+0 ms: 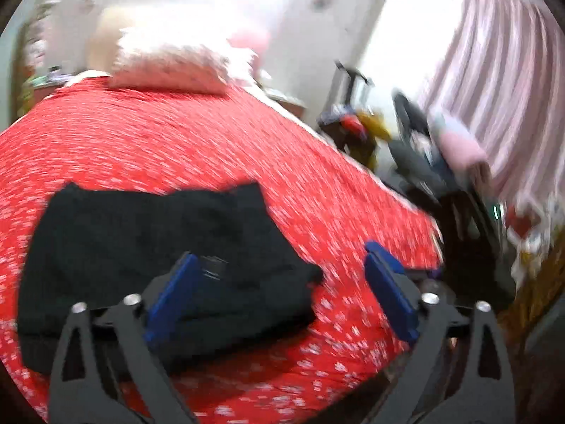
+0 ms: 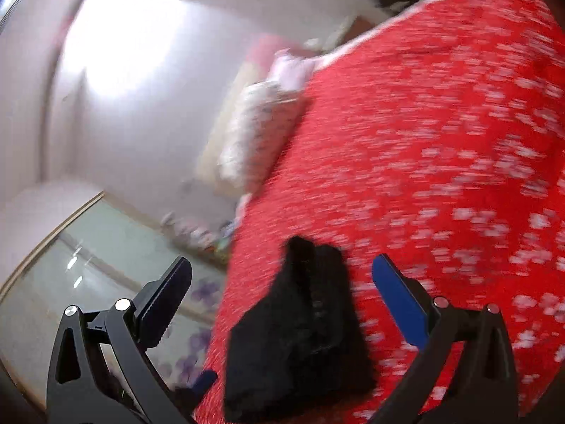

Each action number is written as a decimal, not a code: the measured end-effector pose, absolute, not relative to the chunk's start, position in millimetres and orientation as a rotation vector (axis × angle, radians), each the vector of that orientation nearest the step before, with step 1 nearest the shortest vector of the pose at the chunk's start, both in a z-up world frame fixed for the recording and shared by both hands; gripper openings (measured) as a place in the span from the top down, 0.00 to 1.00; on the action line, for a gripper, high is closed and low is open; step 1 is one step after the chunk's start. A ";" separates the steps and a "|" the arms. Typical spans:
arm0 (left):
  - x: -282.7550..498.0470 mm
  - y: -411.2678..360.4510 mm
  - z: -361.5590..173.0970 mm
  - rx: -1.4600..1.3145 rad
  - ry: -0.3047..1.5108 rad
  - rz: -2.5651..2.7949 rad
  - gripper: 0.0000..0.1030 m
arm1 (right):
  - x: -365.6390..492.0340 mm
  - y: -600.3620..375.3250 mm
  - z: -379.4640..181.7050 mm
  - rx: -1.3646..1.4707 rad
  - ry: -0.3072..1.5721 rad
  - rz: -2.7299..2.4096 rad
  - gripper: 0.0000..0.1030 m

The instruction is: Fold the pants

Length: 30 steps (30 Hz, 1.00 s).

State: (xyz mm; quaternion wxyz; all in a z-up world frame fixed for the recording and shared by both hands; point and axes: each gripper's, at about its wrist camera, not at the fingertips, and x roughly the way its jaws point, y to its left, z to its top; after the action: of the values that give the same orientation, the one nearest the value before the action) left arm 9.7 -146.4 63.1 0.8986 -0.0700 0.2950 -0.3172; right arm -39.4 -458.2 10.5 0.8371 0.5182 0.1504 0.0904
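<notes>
The black pants (image 1: 141, 247) lie folded into a compact stack on the red bedspread with white flowers (image 1: 176, 134). My left gripper (image 1: 282, 252) hovers over the stack's right end, open wide, its left pad above the cloth and its right pad above bare bedspread; nothing is pinched. The right wrist view is rolled and blurred. There the pants (image 2: 303, 335) lie near the edge of the bedspread (image 2: 441, 141). My right gripper (image 2: 280, 263) is open, and the pants show between its fingers without the pads touching them.
A pale pillow (image 1: 169, 67) (image 2: 261, 134) lies at the head of the bed. Beyond the bed's right side stand dark cluttered objects (image 1: 423, 148) and a pink curtain (image 1: 494, 70). In the right wrist view a glossy floor (image 2: 106, 265) lies past the bed edge.
</notes>
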 end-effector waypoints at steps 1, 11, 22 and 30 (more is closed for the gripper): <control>15.7 -122.8 66.0 -0.171 0.590 -0.595 0.04 | -36.7 -451.6 14.5 1.078 0.317 0.266 0.01; 62.4 -32.0 28.2 -0.284 0.724 -0.380 0.03 | 4.2 -364.4 11.2 0.847 0.697 0.597 0.01; 81.4 -12.5 24.0 -0.373 0.726 -0.516 0.04 | -5.8 -389.5 13.6 0.894 0.610 0.550 0.01; 189.1 -32.8 54.1 -0.412 0.854 -0.607 0.03 | 62.7 -389.8 10.2 0.947 0.645 0.534 0.01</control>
State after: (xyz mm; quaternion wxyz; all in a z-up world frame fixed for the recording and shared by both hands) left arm 189.1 -32.8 54.1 0.8458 -0.1954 0.4047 -0.2876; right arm 62.7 -389.8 10.2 0.8067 0.4426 0.3017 0.2495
